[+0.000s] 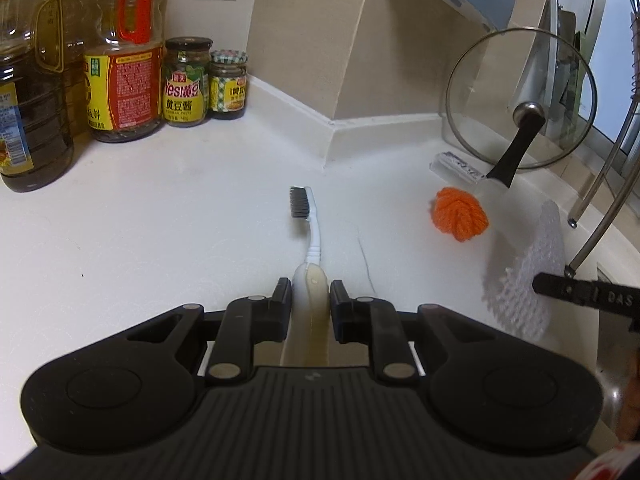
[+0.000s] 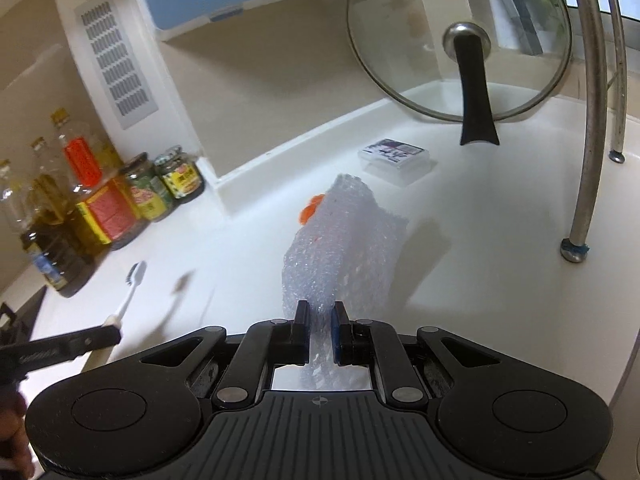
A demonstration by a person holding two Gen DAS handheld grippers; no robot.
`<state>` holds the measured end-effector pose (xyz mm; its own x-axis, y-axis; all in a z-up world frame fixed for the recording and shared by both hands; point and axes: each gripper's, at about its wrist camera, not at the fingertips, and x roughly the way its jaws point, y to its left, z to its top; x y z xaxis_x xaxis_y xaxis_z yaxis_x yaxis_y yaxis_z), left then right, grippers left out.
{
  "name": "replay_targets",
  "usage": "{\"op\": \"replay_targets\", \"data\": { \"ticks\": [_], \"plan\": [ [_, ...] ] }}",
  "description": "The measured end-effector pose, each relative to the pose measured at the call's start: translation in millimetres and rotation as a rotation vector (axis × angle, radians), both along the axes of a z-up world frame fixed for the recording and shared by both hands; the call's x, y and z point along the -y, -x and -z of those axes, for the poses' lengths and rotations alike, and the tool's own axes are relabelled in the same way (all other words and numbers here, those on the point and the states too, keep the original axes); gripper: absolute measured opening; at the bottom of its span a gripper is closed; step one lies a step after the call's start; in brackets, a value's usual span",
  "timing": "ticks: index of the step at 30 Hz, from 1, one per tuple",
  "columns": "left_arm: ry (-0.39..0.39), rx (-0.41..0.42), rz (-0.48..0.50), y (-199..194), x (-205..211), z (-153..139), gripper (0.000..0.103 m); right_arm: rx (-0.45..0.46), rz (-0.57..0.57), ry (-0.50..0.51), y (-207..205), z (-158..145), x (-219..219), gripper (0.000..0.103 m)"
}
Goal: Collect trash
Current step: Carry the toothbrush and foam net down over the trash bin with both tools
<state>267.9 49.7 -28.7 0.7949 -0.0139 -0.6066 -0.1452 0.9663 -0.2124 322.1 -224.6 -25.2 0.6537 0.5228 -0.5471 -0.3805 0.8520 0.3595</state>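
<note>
Counting along the white tabletop (image 1: 140,208), we find one toothbrush (image 1: 310,236), one sheet of bubble wrap (image 2: 340,248), one orange yarn ball (image 1: 462,218), one small clear plastic box (image 2: 394,158) and one glass pot lid (image 1: 520,96) leaning upright against the wall. In the left corner stand two small sauce jars (image 1: 188,82) and, in the left wrist view, two large oil bottles (image 1: 124,64); the right wrist view shows more bottle necks behind them, too blurred for us to count. A curved metal rack (image 2: 592,120) rises at the right, its legs resting on the tabletop. Beige walls meet in a corner, with a vent grille (image 2: 114,60) set into one. Our left tool (image 1: 310,292) is clamped on the toothbrush handle, the bristled head pointing away above the tabletop. Our right tool (image 2: 320,316) is clamped on the near edge of the bubble wrap, which stands up ahead of it, hiding most of the yarn ball.
</note>
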Motion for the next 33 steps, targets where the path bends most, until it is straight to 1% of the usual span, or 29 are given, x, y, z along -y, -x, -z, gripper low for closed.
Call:
{"op": "replay_targets", "data": {
  "ticks": [4,9,14,19,23,26,29,33],
  "plan": [
    [0.000,0.010,0.017,13.4,6.5,-6.6,0.018,0.012,-0.062,-0.007,19.9,-9.8,-9.0,0.010],
    [0.006,0.007,0.038,45.6,12.4,-8.5,0.018,0.008,-0.134,-0.019,52.9,-14.4,-25.8,0.010],
    [0.005,-0.004,0.053,85.7,11.8,-4.7,0.018,-0.005,-0.175,-0.015,92.0,-9.2,-39.9,0.010],
    [0.006,-0.025,0.083,124.9,9.4,5.8,0.018,-0.028,-0.186,0.007,133.4,0.2,-47.8,0.010],
    [0.015,-0.051,0.118,150.8,8.9,18.7,0.018,-0.058,-0.172,0.039,162.2,13.0,-52.8,0.010],
    [0.023,-0.080,0.140,164.2,13.3,32.1,0.018,-0.098,-0.175,0.066,176.1,27.9,-56.4,0.010],
    [0.043,-0.122,0.140,171.9,15.9,50.9,0.018,-0.124,-0.215,0.117,181.8,44.3,-63.8,0.010],
    [0.062,-0.184,0.110,174.6,19.1,83.5,0.018,-0.172,-0.273,0.167,176.7,72.7,-73.9,0.010]
  ]
}}
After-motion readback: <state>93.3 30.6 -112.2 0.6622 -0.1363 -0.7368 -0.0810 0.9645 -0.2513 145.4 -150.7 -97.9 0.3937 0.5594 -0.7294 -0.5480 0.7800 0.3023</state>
